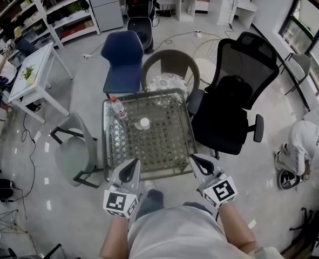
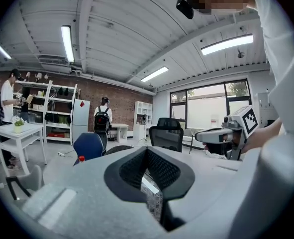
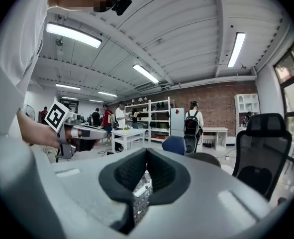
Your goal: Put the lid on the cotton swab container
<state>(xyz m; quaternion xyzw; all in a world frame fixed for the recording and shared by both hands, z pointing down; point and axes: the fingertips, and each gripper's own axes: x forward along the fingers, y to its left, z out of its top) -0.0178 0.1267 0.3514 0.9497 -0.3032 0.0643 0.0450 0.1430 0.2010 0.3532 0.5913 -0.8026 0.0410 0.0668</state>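
Head view: glass-topped table (image 1: 183, 158) with a lattice pattern, seen from steeply above. Cotton swab container (image 1: 143, 123) sits on the far-left part of the top, small, round and white on top. A smaller pale piece touches its left side; cannot tell whether that is the lid. Clear bottle (image 1: 118, 109) with a red cap stands further left, near the far-left corner, apart from the container.

Left gripper (image 1: 130, 169) and right gripper (image 1: 198, 163) hang over the near edge of the table, side by side, both pointing toward the far side and well apart from the container.

Left gripper view: left gripper (image 2: 147, 169) clenched, pads meeting, nothing between them.

Right gripper view: right gripper (image 3: 146, 172) likewise clenched and empty.

Around the table: blue chair (image 1: 123, 58) on the far left, black office chair (image 1: 232, 101) on the right.
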